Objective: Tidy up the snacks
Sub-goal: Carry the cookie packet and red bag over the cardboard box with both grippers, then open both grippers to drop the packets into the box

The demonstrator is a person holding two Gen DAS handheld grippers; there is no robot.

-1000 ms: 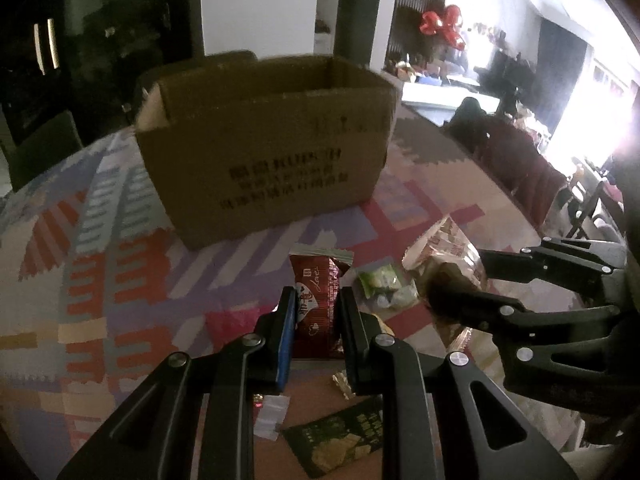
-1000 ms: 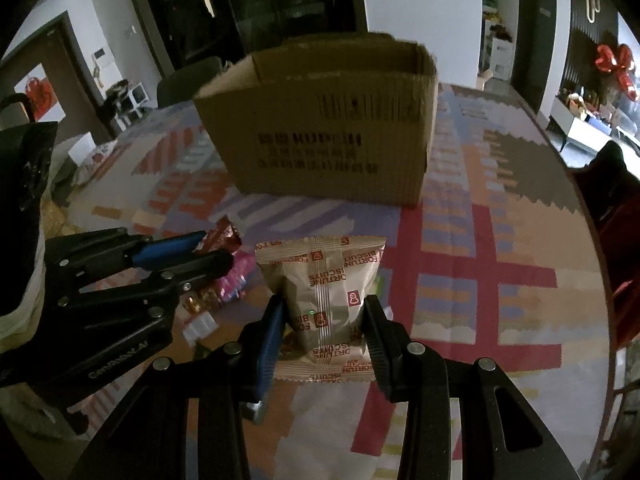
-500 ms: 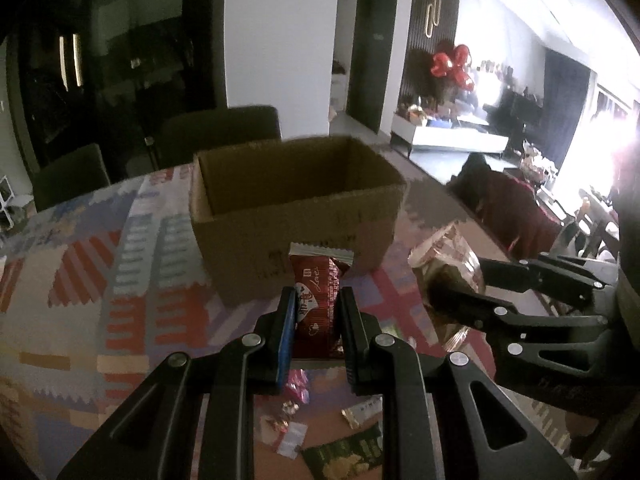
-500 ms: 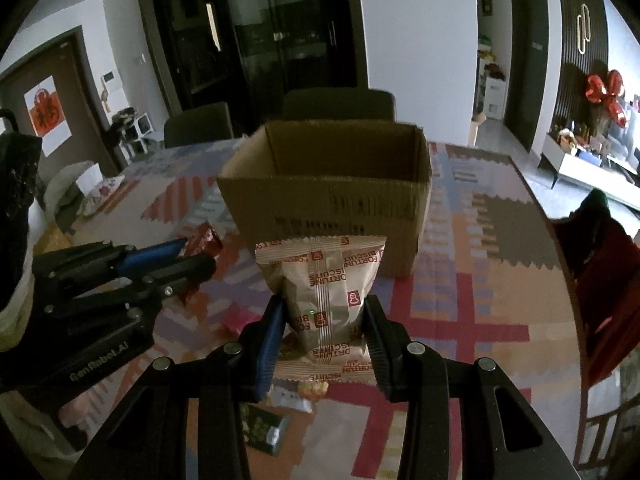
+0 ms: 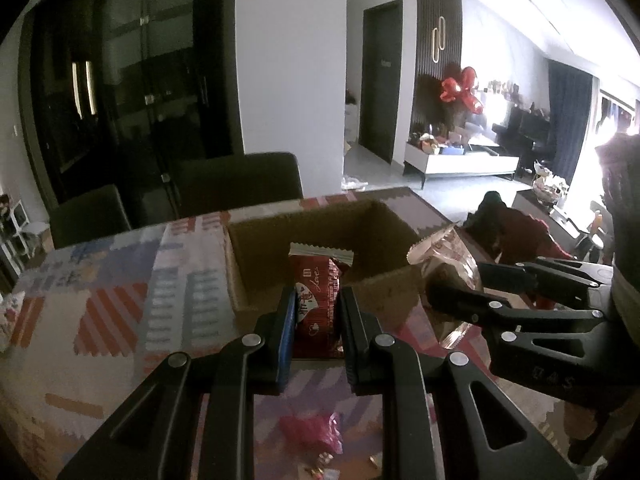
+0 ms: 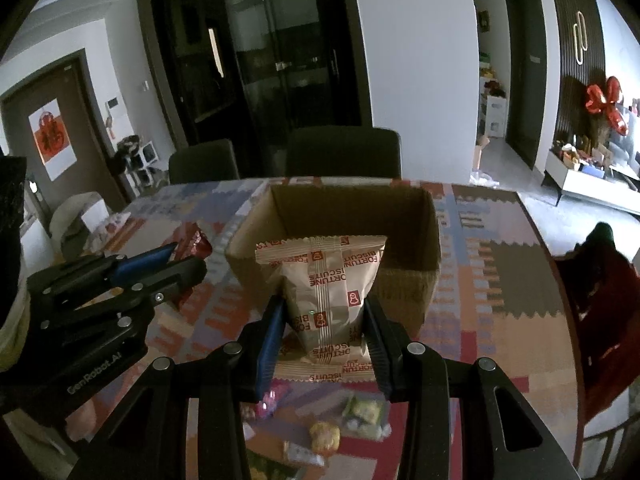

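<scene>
An open cardboard box stands on the patterned tablecloth. My left gripper is shut on a red snack packet, held up in front of the box's near wall. To its right, my right gripper is shut on a beige biscuit bag, also raised before the box opening. The left gripper shows at the left of the right wrist view with the red packet at its tips. The inside of the box looks dark and bare where visible.
Small loose snacks lie on the table below the grippers: a pink wrapper, a green pack and a yellow one. Two dark chairs stand behind the table. A dark red garment drapes a chair at the right.
Both grippers have risen with their packets, so the box now sits lower in view and its open top shows. The loose snacks have dropped toward the bottom edge.
</scene>
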